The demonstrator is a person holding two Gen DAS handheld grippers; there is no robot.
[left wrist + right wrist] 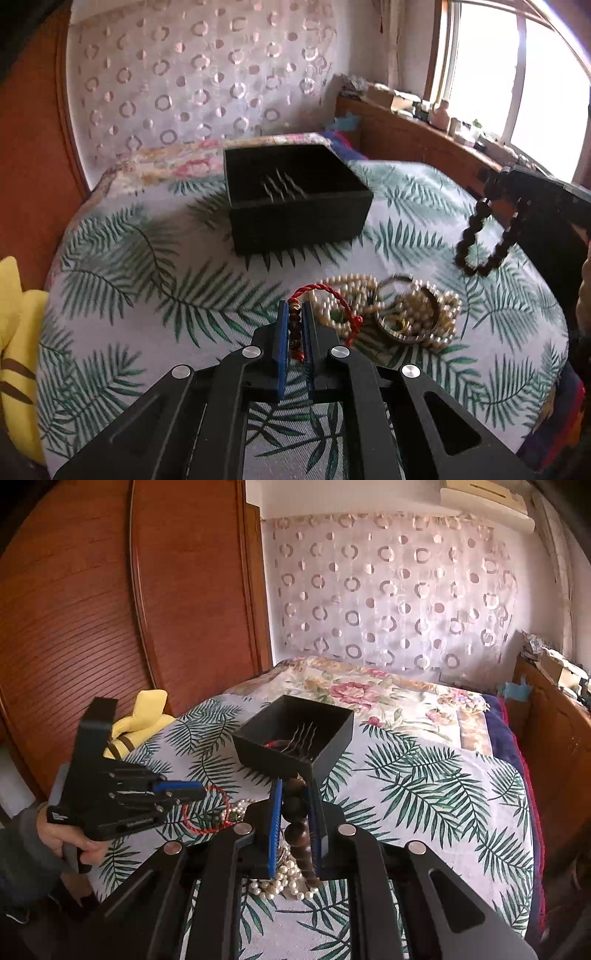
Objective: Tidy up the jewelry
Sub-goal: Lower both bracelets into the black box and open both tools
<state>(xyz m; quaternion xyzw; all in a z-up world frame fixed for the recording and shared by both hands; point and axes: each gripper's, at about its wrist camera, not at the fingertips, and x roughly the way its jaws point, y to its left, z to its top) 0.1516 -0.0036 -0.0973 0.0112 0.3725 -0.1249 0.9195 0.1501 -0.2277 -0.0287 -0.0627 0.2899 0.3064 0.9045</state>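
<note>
My left gripper (294, 308) is shut on a red cord bracelet with brown beads (295, 325), low over the leaf-print cloth. A pile of pearl strands and bangles (402, 310) lies just to its right. My right gripper (295, 794) is shut on a dark wooden bead bracelet (295, 834), which hangs in a loop in the left wrist view (484, 236). A black open box (295, 195) with thin prongs inside stands beyond the pile; in the right wrist view the box (291, 734) is just past my fingers. The left gripper also shows there (199, 790).
The leaf-print cloth (166, 288) covers a bed, with a floral quilt (369, 694) behind. A yellow plush toy (14, 325) lies at the left edge. A wooden wardrobe (110, 609) stands to the left and a cluttered wooden ledge (424, 122) to the right under a window.
</note>
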